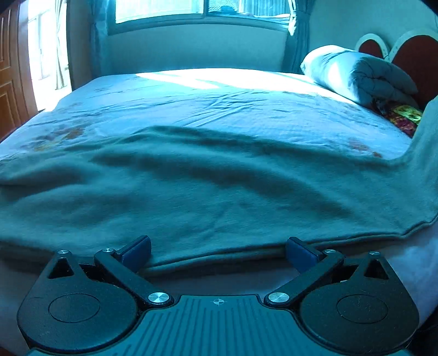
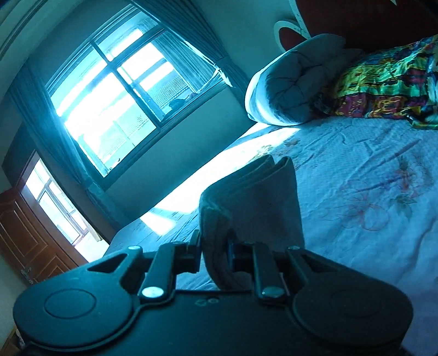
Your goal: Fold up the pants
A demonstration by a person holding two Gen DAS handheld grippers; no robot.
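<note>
Grey pants (image 2: 254, 197) pinched in right gripper (image 2: 215, 254); left gripper (image 1: 219, 253) spread.

The left wrist view looks level across the pale flowered bedsheet (image 1: 219, 104) toward the bright wide window (image 1: 202, 11), close above the bed. The right wrist view is rolled, facing that window (image 2: 115, 104); both share the rolled white quilt (image 1: 356, 76) (image 2: 290, 82).

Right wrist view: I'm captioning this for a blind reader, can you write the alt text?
The right tool is shut on a bunched edge of the grey pants, lifted above a bed. The view is tilted, with a bright window at left, a folded quilt and a colourful cloth by the headboard.
</note>
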